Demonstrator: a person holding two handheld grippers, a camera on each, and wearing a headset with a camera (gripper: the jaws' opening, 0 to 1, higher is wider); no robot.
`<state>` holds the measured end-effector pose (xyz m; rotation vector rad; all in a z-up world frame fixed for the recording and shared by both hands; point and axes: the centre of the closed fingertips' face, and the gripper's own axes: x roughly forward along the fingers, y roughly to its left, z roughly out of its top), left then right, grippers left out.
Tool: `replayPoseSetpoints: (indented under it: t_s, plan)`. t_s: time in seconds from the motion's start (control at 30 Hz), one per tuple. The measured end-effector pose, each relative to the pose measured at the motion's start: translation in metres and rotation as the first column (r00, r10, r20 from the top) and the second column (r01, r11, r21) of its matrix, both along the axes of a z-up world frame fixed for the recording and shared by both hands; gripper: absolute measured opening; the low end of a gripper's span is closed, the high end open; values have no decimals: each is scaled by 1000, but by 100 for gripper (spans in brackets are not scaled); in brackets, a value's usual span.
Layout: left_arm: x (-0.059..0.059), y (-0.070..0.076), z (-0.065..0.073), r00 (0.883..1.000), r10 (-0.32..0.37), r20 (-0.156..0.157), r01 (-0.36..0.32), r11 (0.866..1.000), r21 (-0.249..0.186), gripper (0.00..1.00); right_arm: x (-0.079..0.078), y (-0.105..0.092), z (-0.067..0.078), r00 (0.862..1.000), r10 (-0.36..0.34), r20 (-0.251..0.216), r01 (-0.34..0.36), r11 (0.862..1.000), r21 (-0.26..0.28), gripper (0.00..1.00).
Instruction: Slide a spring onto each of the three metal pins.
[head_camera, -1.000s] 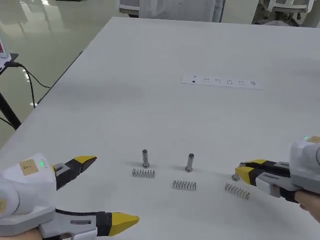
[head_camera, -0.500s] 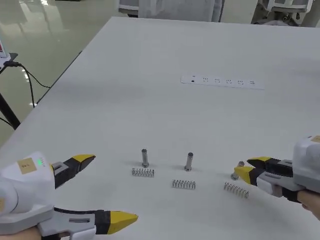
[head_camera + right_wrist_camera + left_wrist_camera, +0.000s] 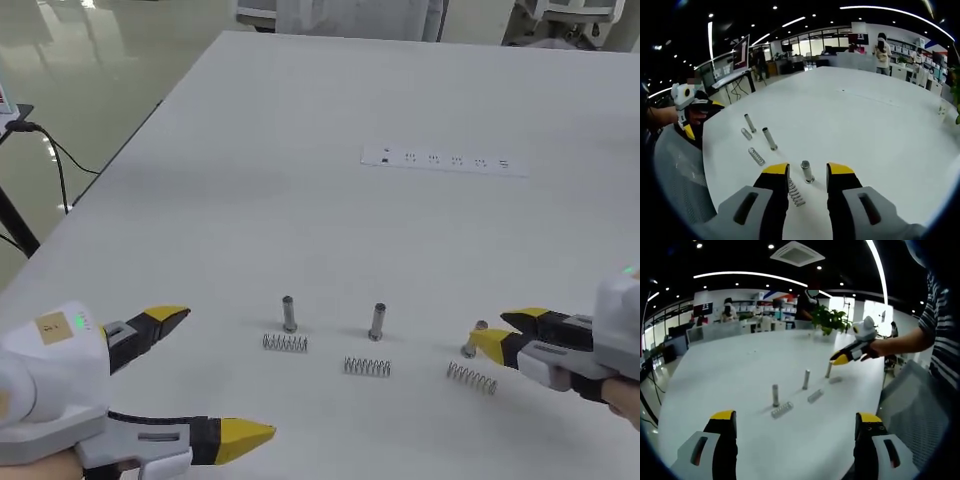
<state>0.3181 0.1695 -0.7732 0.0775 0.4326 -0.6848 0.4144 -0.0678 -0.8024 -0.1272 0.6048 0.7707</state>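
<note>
Poises right gripper, jaws parted and empty, around right pin with spring just beside it, likely lining up a grab; holds left gripper splayed wide, empty, well beyond middle pin and left pin, both bare.

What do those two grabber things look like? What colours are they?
They look much alike. The left gripper has a chunky white body and two long black jaws with yellow tips, plus a tan sticker and a small green light. The right gripper is white and grey, with the same black jaws and yellow tips. The person holding them wears a striped shirt.
</note>
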Motion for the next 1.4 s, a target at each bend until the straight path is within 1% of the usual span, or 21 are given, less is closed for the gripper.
replayPoseSetpoints:
  t_s: [0.4, 0.5, 0.73, 1.07, 1.17, 1.27, 1.37, 1.4]
  plan:
    - [1, 1, 0, 1000, 2, 2, -2, 1000, 0, 96, -3, -5, 2, 1000, 10, 10, -9, 1000, -10, 29]
    - [1, 1, 0, 1000, 3, 4, -3, 1000, -1, 96, -6, -6, 4, 1000, 9, 9, -9, 1000, 2, 29]
    - [2, 2, -1, 1000, 2, 5, -2, 1000, 3, 95, -11, -13, 2, 1000, 25, 6, -25, 1000, -12, 28]
    - [4, 4, -1, 1000, -4, 9, 4, 1000, 8, 95, -18, -16, 0, 999, 47, 3, -46, 999, -29, 28]
    - [5, 5, 0, 1000, -3, 11, 3, 1000, 10, 95, -22, -15, -1, 998, 61, 4, -61, 997, -40, 28]
    - [6, 6, 2, 1000, 0, 14, 0, 1000, 8, 95, -27, -13, -3, 996, 92, 4, -92, 994, -61, 27]
    - [6, 7, 2, 1000, 1, 15, -1, 1000, 10, 95, -29, -11, -5, 991, 133, 14, -131, 986, -102, 26]
    - [6, 8, 3, 1000, 2, 16, -2, 1000, 9, 95, -30, -12, -6, 985, 168, 23, -164, 977, -139, 26]
